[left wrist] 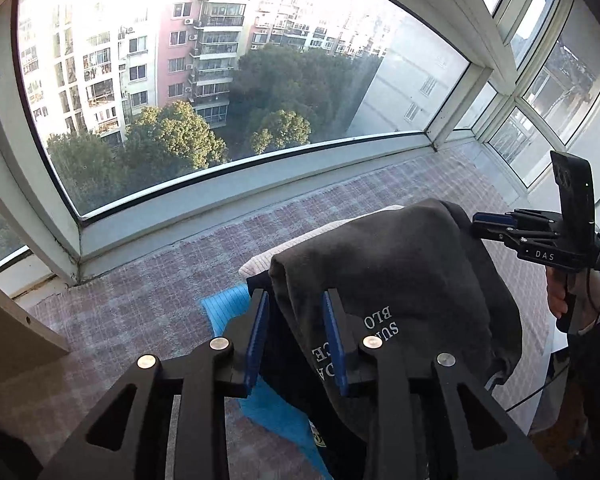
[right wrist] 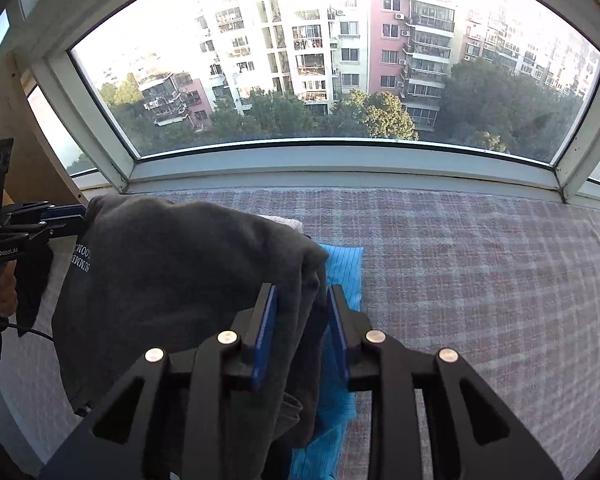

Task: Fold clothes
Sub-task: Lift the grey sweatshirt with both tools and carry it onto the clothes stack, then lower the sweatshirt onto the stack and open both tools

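Observation:
A dark grey sweatshirt [left wrist: 400, 264] [right wrist: 180, 264] with white lettering hangs lifted above the surface, spread between my two grippers. In the left wrist view my left gripper [left wrist: 296, 296] is shut on a bunched edge of it, with cloth filling the gap between the blue pads. My right gripper [right wrist: 302, 292] is shut on the opposite edge in the same way. Each gripper also shows in the other's view, pinching the sweatshirt's far corner: the right gripper [left wrist: 476, 227] and the left gripper [right wrist: 82, 220]. A person's hand [left wrist: 558, 296] holds the right one.
Under the sweatshirt lie a blue striped cloth [right wrist: 342, 272] and a pale folded cloth [left wrist: 300, 248], on a pink-grey checked cover [right wrist: 480, 280]. A window sill and frame [right wrist: 340, 160] run close behind. A wooden panel [left wrist: 12, 320] stands at the left.

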Demonstrator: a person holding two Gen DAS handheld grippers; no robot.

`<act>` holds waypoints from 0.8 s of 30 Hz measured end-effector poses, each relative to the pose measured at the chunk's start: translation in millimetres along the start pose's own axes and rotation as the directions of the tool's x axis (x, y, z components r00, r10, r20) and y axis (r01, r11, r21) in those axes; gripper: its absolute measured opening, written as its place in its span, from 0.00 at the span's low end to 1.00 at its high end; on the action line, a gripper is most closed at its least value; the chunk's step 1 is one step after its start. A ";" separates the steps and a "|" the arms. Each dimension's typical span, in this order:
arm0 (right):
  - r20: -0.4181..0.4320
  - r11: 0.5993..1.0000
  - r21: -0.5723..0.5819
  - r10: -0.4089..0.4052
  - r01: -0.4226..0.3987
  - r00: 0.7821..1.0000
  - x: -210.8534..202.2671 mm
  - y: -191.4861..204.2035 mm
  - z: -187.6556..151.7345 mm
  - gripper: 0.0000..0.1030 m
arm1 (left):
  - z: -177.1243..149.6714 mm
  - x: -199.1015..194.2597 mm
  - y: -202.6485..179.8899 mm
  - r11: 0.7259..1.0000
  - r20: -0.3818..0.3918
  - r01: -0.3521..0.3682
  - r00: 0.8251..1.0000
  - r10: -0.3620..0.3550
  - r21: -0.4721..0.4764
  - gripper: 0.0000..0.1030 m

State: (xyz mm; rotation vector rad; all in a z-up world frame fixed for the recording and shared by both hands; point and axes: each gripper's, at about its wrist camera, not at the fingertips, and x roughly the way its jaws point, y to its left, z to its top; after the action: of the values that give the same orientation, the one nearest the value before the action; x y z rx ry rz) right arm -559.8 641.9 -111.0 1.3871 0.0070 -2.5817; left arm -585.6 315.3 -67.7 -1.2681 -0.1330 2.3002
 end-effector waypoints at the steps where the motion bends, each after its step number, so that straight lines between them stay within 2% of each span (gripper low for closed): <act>1: 0.030 1.000 -0.004 -0.002 0.002 1.000 -11.0 2.7 -4.4 0.25 | -4.7 -13.2 -0.9 1.000 0.018 0.020 1.000 -0.020 0.003 0.26; 3: 0.064 0.997 -0.034 0.066 -0.064 0.996 -27.6 14.4 -15.6 0.25 | -17.7 -31.9 -14.8 0.998 0.028 0.041 0.999 -0.043 0.050 0.26; 6: -0.013 0.973 -0.084 0.217 -0.217 0.976 -25.1 35.6 -30.3 0.25 | -39.8 -34.5 -44.4 0.985 0.001 0.135 0.991 -0.135 0.105 0.27; 8: -0.066 0.970 -0.124 0.200 -0.207 0.978 -14.4 44.3 -41.2 0.25 | -54.9 -20.1 -55.7 0.976 -0.046 0.182 0.983 -0.178 0.118 0.30; 9: -0.084 0.973 -0.146 0.168 -0.179 0.982 -8.4 45.2 -47.6 0.25 | -63.4 -6.0 -60.2 0.979 -0.089 0.151 0.986 -0.140 0.137 0.30; 10: -0.101 0.975 -0.159 0.143 -0.158 0.985 -0.7 44.0 -52.6 0.24 | -74.1 10.9 -59.5 0.984 -0.150 0.089 0.986 -0.066 0.153 0.30; 11: -0.113 0.976 -0.157 0.132 -0.149 0.985 5.2 41.3 -56.1 0.24 | -86.6 21.8 -51.9 0.987 -0.221 0.027 0.975 0.008 0.157 0.29; 14: -0.101 0.976 -0.097 0.188 -0.197 0.977 -1.4 30.6 -54.3 0.23 | -103.0 19.8 -39.2 0.986 -0.270 -0.041 0.959 0.085 0.164 0.24; 15: -0.095 0.973 -0.083 0.207 -0.215 0.974 -6.4 28.4 -52.8 0.23 | -100.5 9.5 -38.8 0.987 -0.246 -0.035 0.967 0.073 0.154 0.24; 17: -0.068 0.969 -0.061 0.234 -0.238 0.970 -17.9 24.8 -50.0 0.23 | -87.2 -19.0 -48.5 0.988 -0.143 0.012 0.990 0.010 0.151 0.24; 20: -0.027 0.970 -0.051 0.237 -0.238 0.971 -30.8 22.4 -47.6 0.23 | -66.9 -40.4 -79.8 0.968 -0.031 0.081 0.997 -0.076 0.237 0.26; 23: -0.018 0.974 -0.061 0.219 -0.220 0.975 -32.3 24.6 -42.5 0.23 | -55.1 -18.8 -92.1 0.955 -0.047 0.147 0.989 -0.139 0.256 0.27; 24: -0.027 0.975 -0.072 0.208 -0.210 0.978 -29.9 26.6 -41.0 0.23 | -56.3 -3.0 -90.3 0.958 -0.094 0.151 0.987 -0.132 0.244 0.29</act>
State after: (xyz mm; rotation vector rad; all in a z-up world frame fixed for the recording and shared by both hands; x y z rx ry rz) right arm -505.0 625.5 -106.7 1.3108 -0.0371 -2.3715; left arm -503.9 383.5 -68.2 -1.1754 0.0887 2.0684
